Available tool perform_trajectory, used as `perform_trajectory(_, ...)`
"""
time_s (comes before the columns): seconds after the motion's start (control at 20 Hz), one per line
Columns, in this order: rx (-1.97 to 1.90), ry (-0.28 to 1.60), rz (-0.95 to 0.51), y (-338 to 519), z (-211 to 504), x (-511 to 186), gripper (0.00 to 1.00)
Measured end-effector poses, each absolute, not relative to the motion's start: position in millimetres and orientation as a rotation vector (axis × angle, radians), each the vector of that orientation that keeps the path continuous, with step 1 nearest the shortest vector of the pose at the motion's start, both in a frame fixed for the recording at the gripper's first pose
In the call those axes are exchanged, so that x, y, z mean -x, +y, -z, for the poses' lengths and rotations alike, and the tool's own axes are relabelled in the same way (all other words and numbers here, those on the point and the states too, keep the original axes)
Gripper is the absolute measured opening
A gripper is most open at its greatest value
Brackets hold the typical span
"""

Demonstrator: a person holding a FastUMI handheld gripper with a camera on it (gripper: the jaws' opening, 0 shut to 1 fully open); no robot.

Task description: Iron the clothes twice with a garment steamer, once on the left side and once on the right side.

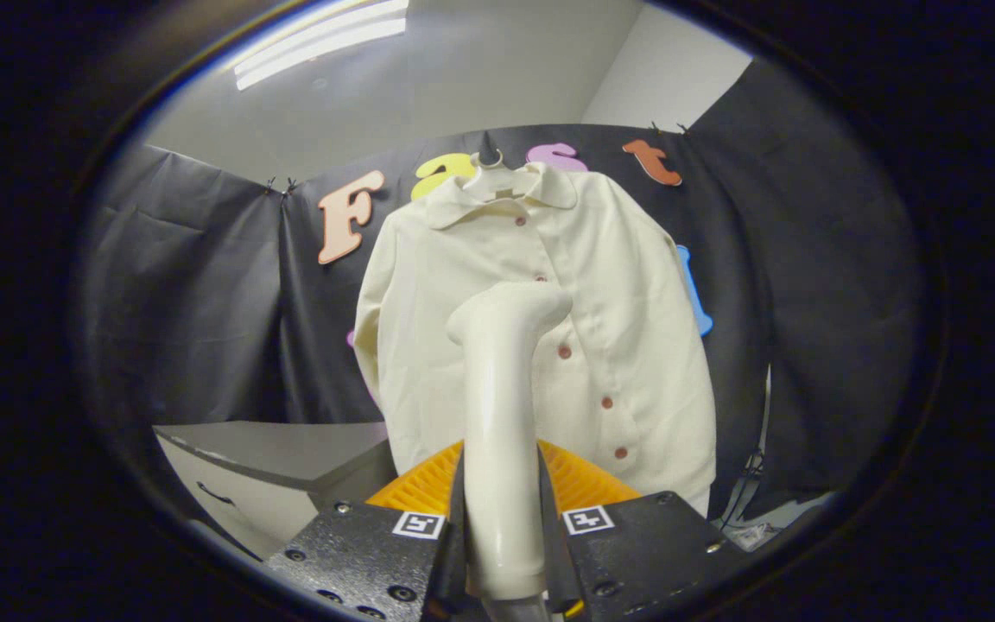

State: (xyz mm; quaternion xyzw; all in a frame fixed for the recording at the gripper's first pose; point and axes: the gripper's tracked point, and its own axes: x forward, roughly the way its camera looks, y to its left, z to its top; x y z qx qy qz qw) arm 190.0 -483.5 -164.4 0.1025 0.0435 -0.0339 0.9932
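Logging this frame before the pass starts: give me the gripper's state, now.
Gripper: shut on the steamer, both fingers pressing its handle; the head points at the cream shirt hanging beyond.

Steamer (504, 406) between gripper (502, 518) fingers, before the hanging shirt (618, 328).

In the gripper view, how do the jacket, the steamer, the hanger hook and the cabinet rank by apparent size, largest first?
1. Jacket, hanging on the wall.
2. Steamer, gripper shut on its handle; nearness to the camera enlarges it.
3. Cabinet, partly hidden, so unsure against the steamer.
4. Hanger hook, smallest.
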Motion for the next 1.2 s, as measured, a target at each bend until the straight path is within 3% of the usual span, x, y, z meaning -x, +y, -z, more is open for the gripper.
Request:
perform_trajectory(0.6,-0.342,-0.093,0.134,-590.2,59.0,-296.2,0.35)
perform_trajectory(1.2,-0.44,-0.007,0.08,-603.5,140.4,-301.0,0.35)
